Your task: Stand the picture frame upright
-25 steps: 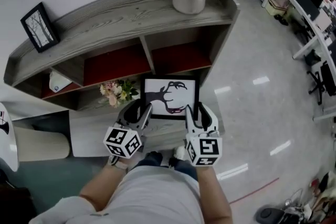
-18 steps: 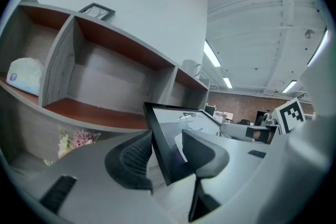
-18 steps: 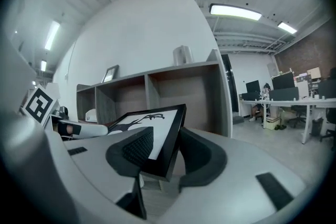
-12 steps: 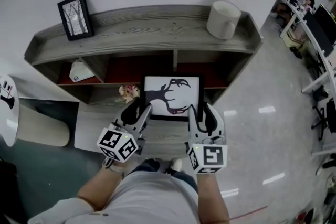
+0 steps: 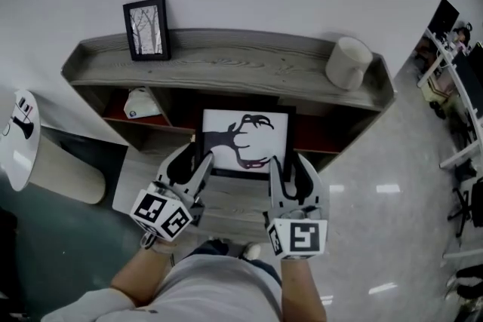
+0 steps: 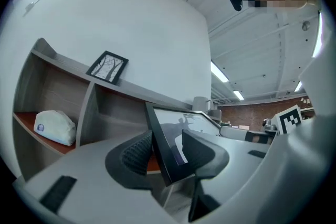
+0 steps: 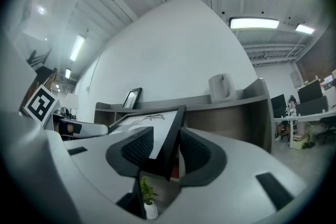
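The left tool [image 5: 202, 164] clamps the frame [image 5: 243, 138] by its left edge, the right tool [image 5: 277, 170] by its right edge, in front of the shelf [image 5: 249, 60].

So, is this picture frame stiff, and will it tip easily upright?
Probably stiff: the picture frame shows no sag, though the left gripper and right gripper hold only its near corners. It looks thin, so it may tip easily upright. The front may be glass, hence fragile.
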Available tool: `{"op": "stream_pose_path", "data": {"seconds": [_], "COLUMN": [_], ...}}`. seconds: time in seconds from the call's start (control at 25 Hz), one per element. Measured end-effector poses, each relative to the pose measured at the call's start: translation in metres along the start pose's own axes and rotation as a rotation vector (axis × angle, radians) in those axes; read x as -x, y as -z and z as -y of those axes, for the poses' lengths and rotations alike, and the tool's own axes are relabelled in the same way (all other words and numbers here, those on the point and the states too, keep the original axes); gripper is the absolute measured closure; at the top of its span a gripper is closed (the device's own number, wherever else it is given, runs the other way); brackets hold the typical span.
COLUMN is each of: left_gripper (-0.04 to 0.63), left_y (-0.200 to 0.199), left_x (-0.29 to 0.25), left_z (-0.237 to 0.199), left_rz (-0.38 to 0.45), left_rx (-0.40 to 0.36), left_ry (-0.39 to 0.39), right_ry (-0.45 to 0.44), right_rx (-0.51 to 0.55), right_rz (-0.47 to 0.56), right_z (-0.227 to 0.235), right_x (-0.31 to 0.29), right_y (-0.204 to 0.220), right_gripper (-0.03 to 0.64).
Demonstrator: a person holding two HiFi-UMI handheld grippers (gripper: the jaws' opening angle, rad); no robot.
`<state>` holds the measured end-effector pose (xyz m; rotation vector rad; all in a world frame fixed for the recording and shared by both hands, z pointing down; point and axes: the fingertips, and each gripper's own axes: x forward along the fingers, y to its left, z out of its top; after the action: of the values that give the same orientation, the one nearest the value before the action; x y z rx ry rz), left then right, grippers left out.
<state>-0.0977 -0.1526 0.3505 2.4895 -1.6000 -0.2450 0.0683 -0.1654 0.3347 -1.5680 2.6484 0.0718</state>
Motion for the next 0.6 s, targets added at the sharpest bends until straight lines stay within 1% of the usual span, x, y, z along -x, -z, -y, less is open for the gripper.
{"op": "stream_pose_path", "data": {"seconds": [0.24,0.48,0.6], "left_gripper": [0.413,0.413,0.413], "left_y": [-0.035,-0.073,-0.09], "left_x": [0.006,-0.007,-0.018], "left_z": [-0.012,-0.03,-0.04], "left_rz": [0.071,0.123,0.146], "left_rx": [-0.033,-0.061,-0.049], "left_ry": [-0.025,-0.026,-0.021], "right_ry": [-0.052,-0.076,-0.088], "right_rx": [0.005,0.006,0.032], "right_rz": [0.047,0.077,0.086], "right_z": [-0.014,-0.021,-0.022], "right_x": [-0.018,-0.045,-0.063], "right_y": [-0.023,-0.052,-0.072], "right_gripper": [0.456,0.456,0.456]}}
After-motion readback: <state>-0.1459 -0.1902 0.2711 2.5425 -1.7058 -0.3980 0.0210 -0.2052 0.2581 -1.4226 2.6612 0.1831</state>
